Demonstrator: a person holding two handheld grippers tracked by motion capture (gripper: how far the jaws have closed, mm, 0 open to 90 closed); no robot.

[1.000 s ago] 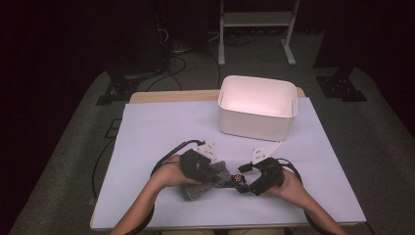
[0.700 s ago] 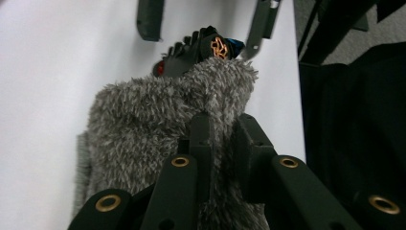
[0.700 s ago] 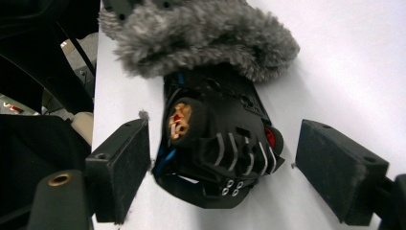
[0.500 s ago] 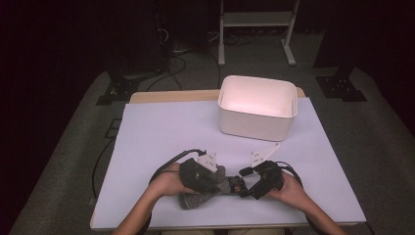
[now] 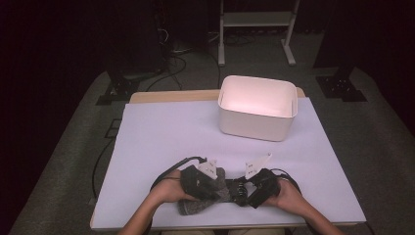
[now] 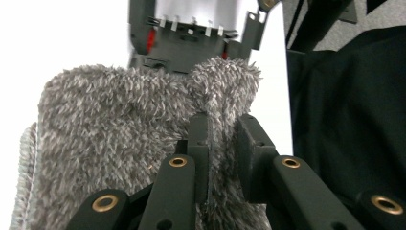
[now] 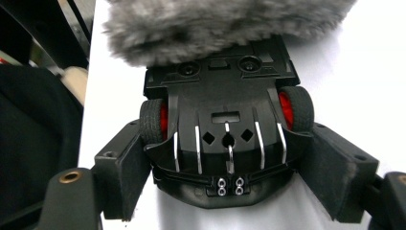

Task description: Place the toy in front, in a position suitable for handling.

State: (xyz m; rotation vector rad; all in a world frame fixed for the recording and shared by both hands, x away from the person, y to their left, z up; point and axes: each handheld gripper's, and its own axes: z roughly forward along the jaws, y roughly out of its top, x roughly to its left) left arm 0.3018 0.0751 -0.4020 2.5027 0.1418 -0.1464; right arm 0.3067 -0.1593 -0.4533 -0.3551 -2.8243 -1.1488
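- Lower now, the left gripper (image 6: pixel 218 158) pinches a fuzzy grey sock (image 6: pixel 119 143) at the near table (image 5: pixel 161 137) edge.
- Right gripper (image 7: pixel 225 187), jaws just narrowing, straddles a black plastic toy car (image 7: pixel 225 124) half inside.

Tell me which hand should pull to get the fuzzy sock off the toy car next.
Left, probably. The left gripper is already shut on a fold of the grey sock, so it can likely draw it away. The right gripper clamps the toy car by its sides and looks best kept steady.
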